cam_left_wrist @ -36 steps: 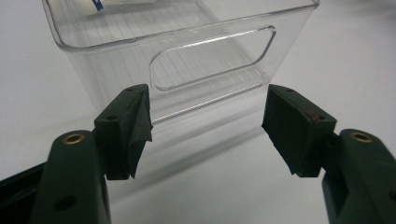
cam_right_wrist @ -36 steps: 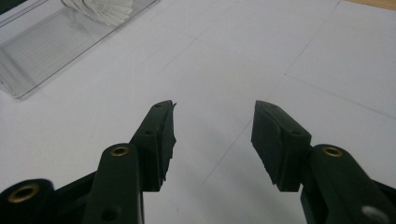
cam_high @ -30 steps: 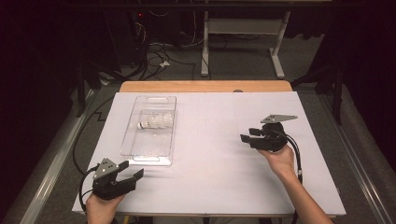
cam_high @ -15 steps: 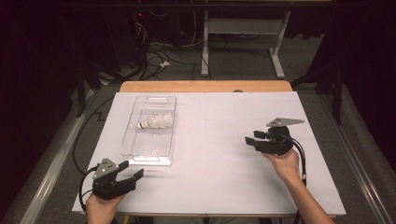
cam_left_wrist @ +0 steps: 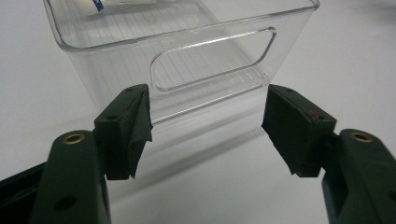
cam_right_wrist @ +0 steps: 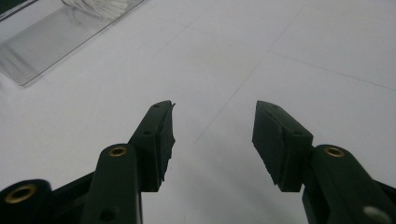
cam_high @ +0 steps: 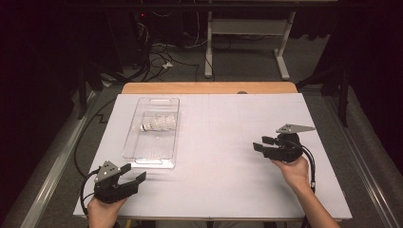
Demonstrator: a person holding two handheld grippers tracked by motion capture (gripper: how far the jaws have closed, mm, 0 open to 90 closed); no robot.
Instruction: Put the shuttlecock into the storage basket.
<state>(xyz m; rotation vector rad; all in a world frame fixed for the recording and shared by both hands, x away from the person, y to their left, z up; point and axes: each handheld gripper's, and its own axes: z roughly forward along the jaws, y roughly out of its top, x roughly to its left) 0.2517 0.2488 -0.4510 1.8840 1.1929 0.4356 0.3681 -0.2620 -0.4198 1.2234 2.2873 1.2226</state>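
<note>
Black jaws of the left hand-held gripper (cam_high: 130, 178) stand wide apart with nothing between them, held low at the near left corner of the white surface (cam_high: 218, 142) and aimed at the near end wall of a clear plastic bin (cam_high: 153, 133); in the left gripper view the same hand-held gripper (cam_left_wrist: 208, 119) frames the bin's cut-out handle slot (cam_left_wrist: 212, 58), the bin lying just beyond the jaw tips and apart from them. The right hand-held gripper (cam_high: 260, 145), carried in the person's right hand (cam_high: 294, 171) at the right side of the surface, likewise has its jaws spread and empty, pointing leftward across bare surface; its own view (cam_right_wrist: 212, 123) shows the jaws hovering over the white sheet, with the bin's corner (cam_right_wrist: 56, 39) well apart at upper left. Inside the bin, toward its far half, lies a white shuttlecock (cam_high: 159, 124) on its side. Beyond the surface a wooden table edge (cam_high: 209, 88) and floor cables (cam_high: 159, 59) are visible.
</note>
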